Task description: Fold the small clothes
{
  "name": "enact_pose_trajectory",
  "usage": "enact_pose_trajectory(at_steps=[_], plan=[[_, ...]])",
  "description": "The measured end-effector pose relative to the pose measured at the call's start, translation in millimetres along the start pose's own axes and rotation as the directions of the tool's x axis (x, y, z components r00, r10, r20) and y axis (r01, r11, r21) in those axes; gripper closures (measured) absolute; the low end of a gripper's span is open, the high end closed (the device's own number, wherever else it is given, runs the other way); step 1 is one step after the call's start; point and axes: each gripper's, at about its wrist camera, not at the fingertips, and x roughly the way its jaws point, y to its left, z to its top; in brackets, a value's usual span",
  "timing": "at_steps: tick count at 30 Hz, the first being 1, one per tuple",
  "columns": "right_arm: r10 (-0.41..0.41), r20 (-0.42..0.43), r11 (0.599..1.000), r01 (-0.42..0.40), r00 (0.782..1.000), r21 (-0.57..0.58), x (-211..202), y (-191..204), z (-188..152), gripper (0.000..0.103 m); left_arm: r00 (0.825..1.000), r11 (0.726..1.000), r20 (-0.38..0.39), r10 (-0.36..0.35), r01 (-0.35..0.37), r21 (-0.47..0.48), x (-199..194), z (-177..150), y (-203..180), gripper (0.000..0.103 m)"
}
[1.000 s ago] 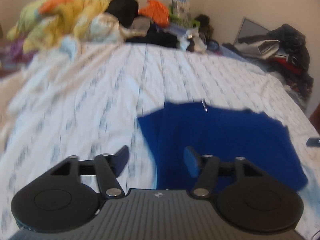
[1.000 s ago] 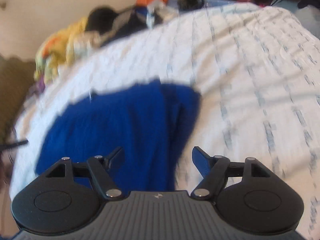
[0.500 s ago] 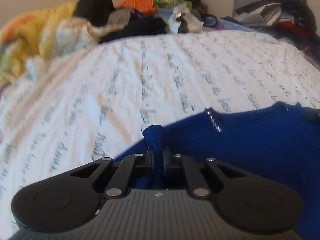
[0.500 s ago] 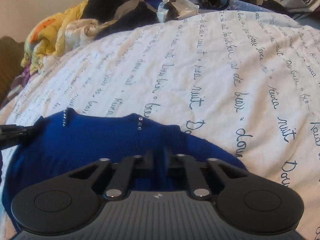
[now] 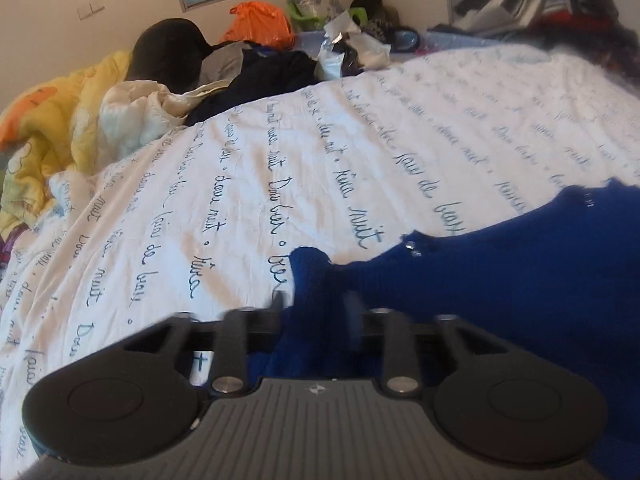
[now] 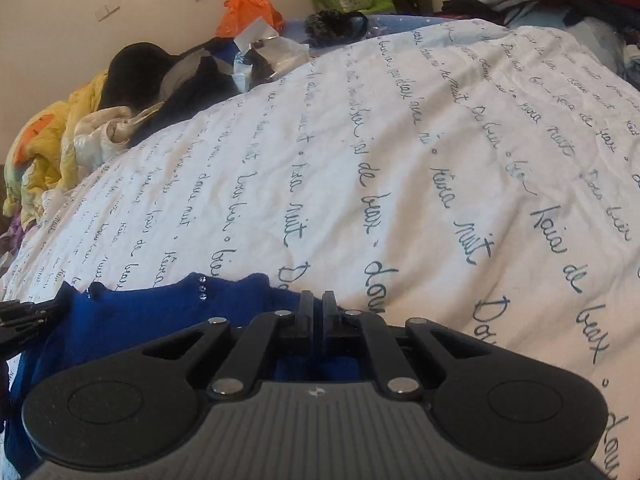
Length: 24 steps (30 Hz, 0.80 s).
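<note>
A small blue knit garment (image 5: pixel 500 280) with tiny rhinestones lies on the white bed sheet (image 5: pixel 280 160) printed with blue script. My left gripper (image 5: pixel 314 300) has its fingers a little apart, with a corner of the blue fabric standing up between them. In the right wrist view the garment (image 6: pixel 160 312) spreads to the left, and my right gripper (image 6: pixel 316 304) is shut on its right edge. The tip of the left gripper (image 6: pixel 24 316) shows at the far left of that view.
A heap of clothes and a yellow-orange duvet (image 5: pixel 60 120) lie at the far left of the bed. An orange bag (image 5: pixel 260 24), dark clothes (image 5: pixel 260 76) and clutter line the far edge. More clothes (image 5: pixel 560 8) pile at the far right.
Both grippers closed on the garment's corners half a second ago. The left gripper's fingers have since parted a little around the fabric. The right stays shut. Both views have tilted and shifted.
</note>
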Motion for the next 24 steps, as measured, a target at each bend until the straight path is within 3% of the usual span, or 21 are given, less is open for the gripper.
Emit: enact_pose_trajectory(at_steps=[1,2,4,7,9,10,11,12,13,15,17,19,20,21,24], plan=[[0.043,-0.012,0.999,-0.044,0.999,-0.022,-2,3,1,0.085,1.0,1.0,0.015,-0.014,0.015,-0.004,-6,-3,2,0.037],[0.077,-0.024,0.996,-0.078,0.997,-0.035,-2,6,3,0.07,1.0,1.0,0.025,-0.013,0.013,-0.005,-11,-6,4,0.035],[0.102,-0.04,0.994,-0.103,0.994,-0.041,5,8,11,0.059,1.0,1.0,0.015,-0.008,0.008,-0.008,-13,-8,5,0.036],[0.11,-0.094,0.993,-0.114,0.989,-0.038,23,16,18,0.059,1.0,0.999,-0.003,-0.008,0.007,-0.035,-9,-7,8,0.035],[0.072,-0.142,0.995,-0.08,0.987,-0.057,35,22,17,0.059,0.999,0.998,-0.027,-0.025,0.023,-0.053,-1,-7,8,0.034],[0.072,-0.122,0.992,-0.084,0.99,-0.091,37,26,16,0.061,0.999,0.998,-0.035,-0.029,0.027,-0.061,2,-8,8,0.04],[0.061,-0.133,0.989,-0.077,0.989,-0.123,40,32,15,0.084,0.999,0.997,-0.034,-0.04,0.037,-0.072,4,-9,8,0.05],[0.039,-0.139,0.987,-0.06,0.989,-0.15,42,37,15,0.096,0.999,0.995,-0.028,-0.045,0.042,-0.094,3,-9,9,0.088],[0.032,-0.126,0.983,-0.054,0.992,-0.176,39,41,15,0.096,0.999,0.993,-0.027,-0.034,0.03,-0.118,0,-7,10,0.092],[0.039,-0.065,0.981,-0.051,0.997,-0.189,22,41,18,0.096,1.0,0.989,0.017,-0.018,0.02,-0.144,-11,-3,13,0.092],[0.051,-0.001,0.99,-0.051,0.999,-0.135,4,23,23,0.096,1.0,0.992,0.0,-0.02,0.02,-0.123,-9,-5,11,0.092],[0.017,-0.006,0.997,-0.018,1.0,-0.079,12,2,19,0.096,1.0,0.997,-0.017,0.007,-0.009,-0.081,3,-15,4,0.09],[0.001,-0.024,0.997,-0.003,1.0,-0.081,22,-2,12,0.096,0.999,0.998,0.017,0.036,-0.035,-0.048,2,-18,-3,0.09],[-0.001,0.009,0.996,0.001,1.0,-0.092,23,-2,4,0.096,0.998,0.998,0.023,0.054,-0.053,-0.037,0,-19,-7,0.086],[-0.02,0.028,0.998,0.021,0.999,-0.053,13,6,0,0.086,0.997,0.996,0.045,0.062,-0.059,-0.062,-19,-15,-8,0.079]])
